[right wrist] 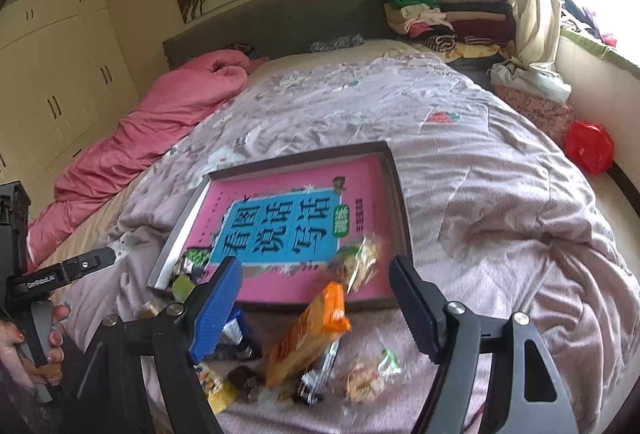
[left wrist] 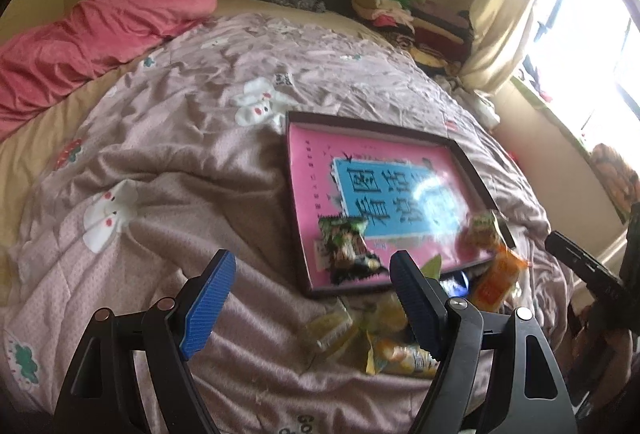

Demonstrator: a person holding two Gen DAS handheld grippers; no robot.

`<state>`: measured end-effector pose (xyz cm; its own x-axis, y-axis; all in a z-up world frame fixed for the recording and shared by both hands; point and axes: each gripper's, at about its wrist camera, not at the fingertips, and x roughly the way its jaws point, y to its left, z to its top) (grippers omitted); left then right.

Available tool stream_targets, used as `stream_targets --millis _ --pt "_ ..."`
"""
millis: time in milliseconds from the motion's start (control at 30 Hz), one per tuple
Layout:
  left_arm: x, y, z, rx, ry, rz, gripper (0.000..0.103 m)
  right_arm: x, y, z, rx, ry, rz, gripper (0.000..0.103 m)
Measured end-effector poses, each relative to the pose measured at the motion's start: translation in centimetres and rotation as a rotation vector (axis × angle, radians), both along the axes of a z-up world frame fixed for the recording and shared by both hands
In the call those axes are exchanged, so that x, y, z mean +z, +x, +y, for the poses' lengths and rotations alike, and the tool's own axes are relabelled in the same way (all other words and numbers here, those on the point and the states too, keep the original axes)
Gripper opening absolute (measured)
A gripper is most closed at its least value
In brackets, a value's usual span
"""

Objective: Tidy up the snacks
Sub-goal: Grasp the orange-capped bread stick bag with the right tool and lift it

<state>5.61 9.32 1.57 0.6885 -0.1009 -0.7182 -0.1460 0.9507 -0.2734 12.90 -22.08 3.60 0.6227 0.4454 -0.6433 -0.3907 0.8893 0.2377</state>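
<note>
A bed covered with a mauve patterned quilt (right wrist: 460,162) is seen from two hand-held grippers. On the quilt a shallow dark-rimmed tray (right wrist: 400,194) is set, lined with a pink and blue printed sheet.

The left gripper (left wrist: 310,308) is held spread wide, with nothing between its blue-padded fingers (left wrist: 208,310); only quilt is seen in the gap. A green snack packet (left wrist: 346,242) lies inside the tray's near corner, just beyond the right-hand fingertip. A loose heap of yellow wrapped snacks (left wrist: 384,342) lies on the quilt in front of the tray, partly hidden behind that same finger.

The right gripper (right wrist: 316,304) is likewise unclenched and grips nothing. An orange snack packet (right wrist: 308,334) is seen in the gap between its fingers, untouched by the pads; it lies on the quilt just before the tray's near rim. A clear packet (right wrist: 362,262) rests at that rim, beyond the fingertips. Small wrapped sweets (right wrist: 364,378) are scattered on the quilt nearer the camera.

A hand (right wrist: 28,350) is seen at the left edge of the right wrist view, wrapped around the other gripper's handle.
</note>
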Motion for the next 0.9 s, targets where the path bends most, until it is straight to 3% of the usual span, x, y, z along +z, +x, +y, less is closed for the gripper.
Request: stream_targets --millis 633,900 --pt "-2.3 -1.0 -2.1 -0.131 0.094 0.081 0.081 -3.6 -2.2 0.1 0.026 -0.006 0.128 0.075" --pt "-3.3 -0.6 -2.5 -0.152 0.117 0.107 0.081 -4.5 -2.0 0.4 0.040 -0.022 0.146 0.068"
